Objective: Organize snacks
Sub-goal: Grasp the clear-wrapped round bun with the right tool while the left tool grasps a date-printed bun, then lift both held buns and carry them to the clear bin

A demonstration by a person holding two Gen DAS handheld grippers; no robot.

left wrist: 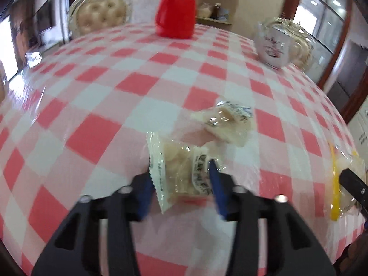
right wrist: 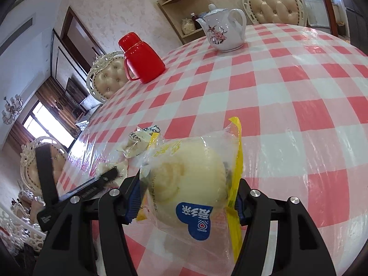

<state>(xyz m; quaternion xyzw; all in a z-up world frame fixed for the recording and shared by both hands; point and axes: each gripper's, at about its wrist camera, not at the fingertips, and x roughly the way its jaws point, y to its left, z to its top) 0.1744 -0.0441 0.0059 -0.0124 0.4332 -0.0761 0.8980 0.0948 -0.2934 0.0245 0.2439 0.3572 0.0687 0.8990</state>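
On the counter (left wrist: 128,82), nearer than the red flask (left wrist: 176,9): two small white snack packets. Left tool (left wrist: 181,184) closed narrow around the near white packet (left wrist: 177,172), blue pads pinching both ends, packet seemingly raised a little off the cloth; blur, so hard to be sure. Second white packet (left wrist: 226,122) lying loose just beyond it, further from the flask than the teapot (left wrist: 274,46) is. Right tool (right wrist: 186,195) clamped on the round bun in clear yellow-edged wrap (right wrist: 191,184), held above the cloth, well short of the flask and teapot.

Probable step: carrying both snacks to a gathering spot; no tray or box visible, so target unclear. For doing it well: keep grip on wrapper seams, not squeezing hard enough to crush the soft bun. Keep the two tools apart, already close together. Lower each packet beside the loose one, flat on the cloth, before opening. Avoid dragging slippery plastic film over the cloth.
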